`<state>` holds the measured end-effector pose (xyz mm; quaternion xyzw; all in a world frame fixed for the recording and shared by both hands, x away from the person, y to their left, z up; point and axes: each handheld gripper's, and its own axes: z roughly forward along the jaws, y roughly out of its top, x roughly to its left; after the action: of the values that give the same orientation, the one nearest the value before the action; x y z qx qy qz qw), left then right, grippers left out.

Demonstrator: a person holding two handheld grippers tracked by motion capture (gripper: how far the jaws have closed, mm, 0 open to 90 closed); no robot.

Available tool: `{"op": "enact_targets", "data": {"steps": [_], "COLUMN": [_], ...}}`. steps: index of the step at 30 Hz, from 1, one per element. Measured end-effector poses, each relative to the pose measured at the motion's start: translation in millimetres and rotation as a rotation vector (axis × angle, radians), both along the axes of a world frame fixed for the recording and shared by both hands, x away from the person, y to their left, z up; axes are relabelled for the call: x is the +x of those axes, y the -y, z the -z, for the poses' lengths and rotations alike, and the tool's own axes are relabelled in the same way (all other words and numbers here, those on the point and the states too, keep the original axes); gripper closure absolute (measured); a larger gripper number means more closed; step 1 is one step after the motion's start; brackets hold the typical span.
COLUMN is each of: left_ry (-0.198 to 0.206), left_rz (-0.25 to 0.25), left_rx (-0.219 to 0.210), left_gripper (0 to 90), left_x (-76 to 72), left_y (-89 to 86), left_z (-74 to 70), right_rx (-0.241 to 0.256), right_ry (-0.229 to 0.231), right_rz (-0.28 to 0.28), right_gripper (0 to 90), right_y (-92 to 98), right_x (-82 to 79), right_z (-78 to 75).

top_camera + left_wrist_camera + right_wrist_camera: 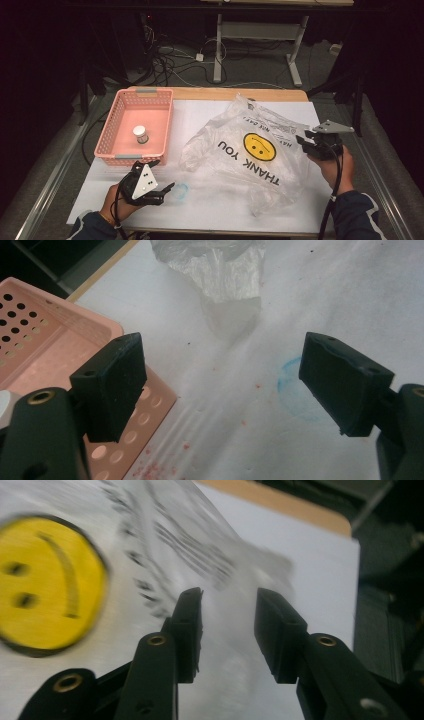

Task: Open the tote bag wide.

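Note:
A clear plastic bag [250, 150] printed with a yellow smiley and "THANK YOU" lies crumpled on the white table cover. My right gripper [303, 140] is at the bag's right edge, its jaws a little apart. In the right gripper view the gripper [228, 625] stands over the blurred bag [150, 540], and I cannot tell whether plastic lies between the jaws. My left gripper [161, 175] is open near the front left, nothing in it. In the left gripper view its jaws [225, 385] are spread wide over bare cover, with the bag's tip [225, 270] ahead.
A pink perforated basket [145, 92] stands at the left with a small white jar [140, 134] inside; its corner [45, 340] lies under my left jaw. A faint blue ring [181, 191] marks the cover. Cables and desk legs lie beyond the far edge.

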<state>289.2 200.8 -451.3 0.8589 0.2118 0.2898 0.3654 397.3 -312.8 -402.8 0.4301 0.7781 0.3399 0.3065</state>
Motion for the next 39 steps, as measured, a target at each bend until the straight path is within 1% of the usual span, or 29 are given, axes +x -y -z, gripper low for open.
{"op": "enact_targets", "data": {"steps": [1, 2, 4, 6, 7, 8, 9, 10, 11, 12, 13, 15, 18, 19, 20, 21, 22, 23, 24, 25, 26, 29, 30, 31, 32, 34, 35, 37, 39], "left_ry": [-0.003, -0.004, -0.003, -0.003, -0.002, -0.002, -0.003, -0.003, -0.004, -0.005, -0.006, -0.008, -0.010, -0.011, -0.011, -0.011, -0.012, -0.012, -0.012, -0.012, -0.008, -0.003, -0.002, 0.001, 0.006, 0.014, 0.018, 0.033, 0.052], "left_rz": [-0.001, -0.002, -0.005, -0.008, -0.009, -0.011, -0.012, -0.014, -0.014, -0.014, -0.013, -0.010, -0.006, -0.006, -0.006, -0.006, -0.006, -0.007, -0.007, -0.009, -0.011, -0.020, -0.024, -0.026, -0.028, -0.032, -0.034, -0.038, -0.049], "left_rx": [-0.002, 0.000, 0.006, 0.005, 0.004, 0.000, -0.001, -0.001, -0.001, -0.001, -0.001, 0.001, 0.002, 0.003, 0.004, 0.003, 0.003, 0.003, 0.002, 0.006, 0.011, -0.007, -0.011, -0.011, -0.016, -0.027, -0.027, -0.041, -0.048], "left_gripper": [18.3, 18.3, 18.3, 18.3, 18.3, 18.3, 18.3, 18.3, 18.3, 18.3, 18.3, 18.3, 18.3, 18.3, 18.3, 18.3, 18.3, 18.3, 18.3, 18.3, 18.3, 18.3, 18.3, 18.3, 18.3, 18.3, 18.3, 18.3, 18.3], "left_x": [0.4, 0.6, 0.9, 0.9, 0.8, 0.7, 0.8, 0.7, 0.5, 0.5, 0.4, 0.4, 0.5, 0.7, 0.8, 1.0, 1.4, 1.8, 2.2, 2.6, 3.1, 4.5, 5.2, 5.6, 6.1, 6.8, 7.0, 7.5, 7.9], "left_y": [0.0, 0.1, 0.4, 0.1, -0.3, -0.6, -0.9, -1.1, -1.2, -1.3, -1.2, -0.8, -0.4, -0.2, -0.1, 0.0, 0.2, 0.5, 0.7, 0.9, 1.0, -0.8, -1.6, -2.1, -2.7, -3.6, -4.1, -5.7, -8.4], "left_z": [0.3, 0.5, 0.7, 0.6, 0.4, 0.4, 0.4, 0.5, 0.6, 0.7, 1.0, 1.3, 1.6, 1.7, 1.6, 1.5, 1.3, 1.1, 0.9, 0.4, -0.2, -3.1, -4.5, -5.8, -7.3, -11.2, -13.1, -18.7, -26.4], "right_rx": [0.026, 0.026, 0.029, 0.037, 0.038, 0.034, 0.034, 0.021, -0.047, -0.047, -0.075, -0.094, -0.218, -0.256, -0.325, -0.355, -0.355, -0.324, -0.324, -0.297, -0.284, -0.241, -0.223, -0.179, -0.179, -0.151, -0.147, -0.147, -0.127], "right_ry": [0.023, 0.023, 0.026, 0.016, -0.009, -0.032, -0.032, -0.052, -0.084, -0.084, -0.106, -0.111, -0.139, -0.142, -0.150, -0.172, -0.172, -0.173, -0.173, -0.166, -0.155, -0.120, -0.089, -0.017, -0.017, 0.030, 0.076, 0.092, 0.135], "right_rz": [-0.087, -0.087, -0.181, -0.313, -0.421, -0.480, -0.480, -0.526, -0.615, -0.615, -0.649, -0.659, -0.653, -0.654, -0.643, -0.632, -0.632, -0.630, -0.630, -0.608, -0.602, -0.577, -0.567, -0.520, -0.520, -0.496, -0.477, -0.470, -0.445], "right_gripper": [59.1, 59.1, 53.7, 49.6, 43.1, 39.0, 39.0, 35.7, 28.2, 28.2, 25.9, 25.8, 29.1, 34.0, 39.6, 55.4, 55.4, 69.0, 69.0, 79.7, 82.8, 83.8, 87.2, 87.6, 87.6, 90.0, 90.0, 90.0, 90.0], "right_y": [-12.0, -12.0, -31.7, -56.6, -82.2, -94.4, -94.4, -106.2, -128.7, -128.7, -142.8, -146.7, -157.8, -159.0, -160.0, -158.6, -158.6, -155.8, -155.8, -155.1, -154.0, -152.0, -151.0, -150.5, -150.5, -151.0, -152.1, -152.4, -151.5], "right_x": [-8.4, -8.4, -19.2, -30.6, -40.7, -44.6, -44.6, -48.3, -55.6, -55.6, -59.3, -59.9, -58.1, -57.0, -55.2, -51.1, -51.1, -47.8, -47.8, -44.5, -42.4, -38.7, -37.3, -36.7, -36.7, -35.8, -35.2, -35.0, -34.8], "right_z": [-6.2, -6.2, -11.9, -13.3, -10.1, -7.4, -7.4, -4.3, 2.2, 2.2, 8.4, 11.0, 24.1, 27.1, 31.6, 35.7, 35.7, 36.2, 36.2, 33.8, 30.7, 21.0, 14.7, 1.3, 1.3, -7.6, -14.6, -18.8, -27.9]}}
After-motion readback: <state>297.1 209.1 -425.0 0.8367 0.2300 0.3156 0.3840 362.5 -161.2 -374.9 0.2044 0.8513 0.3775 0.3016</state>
